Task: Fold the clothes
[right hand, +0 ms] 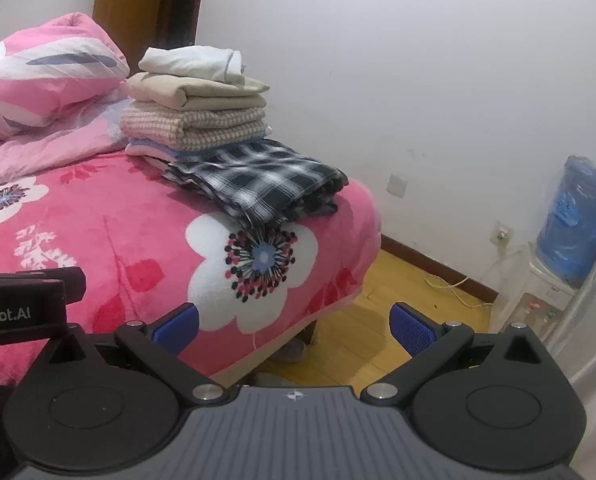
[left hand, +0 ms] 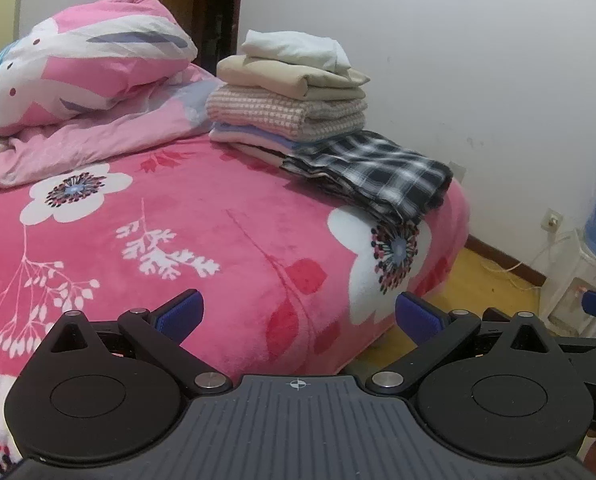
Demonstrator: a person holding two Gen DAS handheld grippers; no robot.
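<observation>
Both the left gripper [left hand: 298,316] and the right gripper [right hand: 294,322] hover low over the bed [left hand: 218,224], jaws wide and empty. Farther on, a checked shirt [left hand: 374,172] lies folded at the bed's corner, touching a stack of folded clothes [left hand: 290,96] beside the pink quilt [left hand: 86,64].

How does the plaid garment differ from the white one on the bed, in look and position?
The plaid garment is dark with a black and white check; the white garment is plain. The plaid one lies low on the pink blanket at the stack's foot, spread wide toward the bed's corner; the white one sits on top of the stack, a smaller bundle. Both are folded, and neither gripper touches them.
</observation>
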